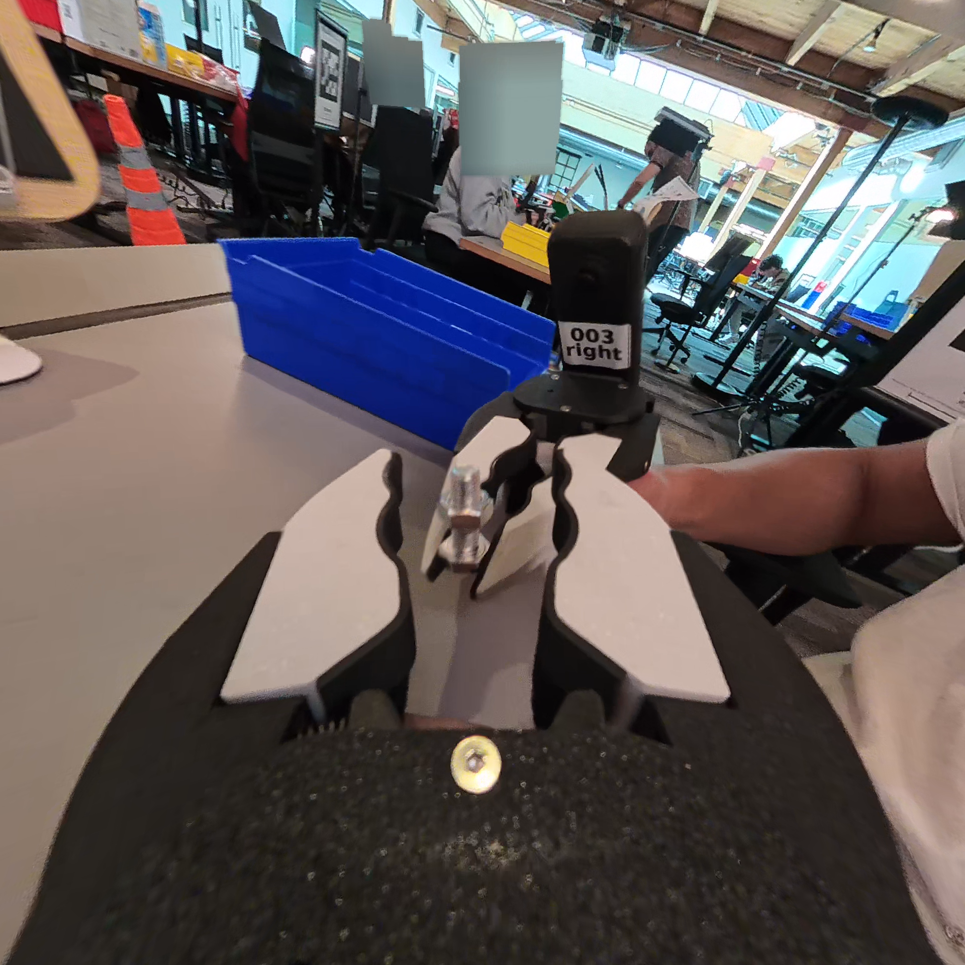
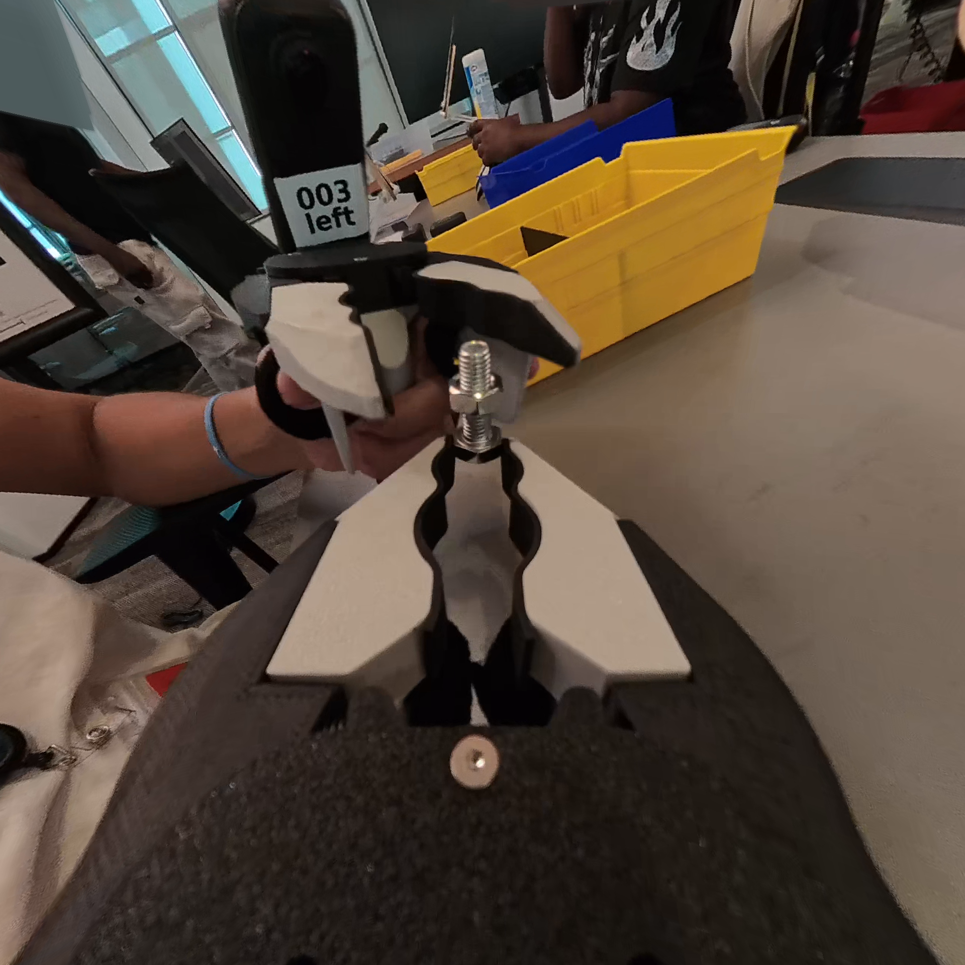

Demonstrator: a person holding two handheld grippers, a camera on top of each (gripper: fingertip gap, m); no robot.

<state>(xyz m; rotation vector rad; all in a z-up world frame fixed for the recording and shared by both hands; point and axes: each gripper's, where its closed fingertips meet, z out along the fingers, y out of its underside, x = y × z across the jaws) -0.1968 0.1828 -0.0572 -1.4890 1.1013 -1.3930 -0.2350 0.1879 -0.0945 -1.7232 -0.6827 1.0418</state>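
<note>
**While the right gripper pinches a bolt, the left stands spread around it**

Where the two grippers meet above the grey table [image 2: 783, 470], the right gripper [image 2: 475, 459] has its fingertips closed on the head of a silver bolt [image 2: 474, 365]. The bolt stands upright, threaded end up, clear of the tabletop. A hex nut [image 2: 475, 394] sits partway down the thread, with bare thread showing above it and below it, so it is not seated against the head.

Facing it, the left gripper [image 1: 475, 470] has its jaws spread wide. In the left wrist view the bolt and the right gripper's tips stand between its two fingers [image 1: 334, 564], with open space visible on either side. Neither left pad presses on the nut or the thread. From the right wrist view, one left finger sits close behind the nut; whether it brushes the nut cannot be told.

A hand [image 2: 365, 433] grips the left gripper's handle. A blue bin [image 1: 365, 334] stands on the table beyond the grippers in the left wrist view, and a yellow bin [image 2: 652, 250] stands behind them in the right wrist view; neither is touched.
</note>
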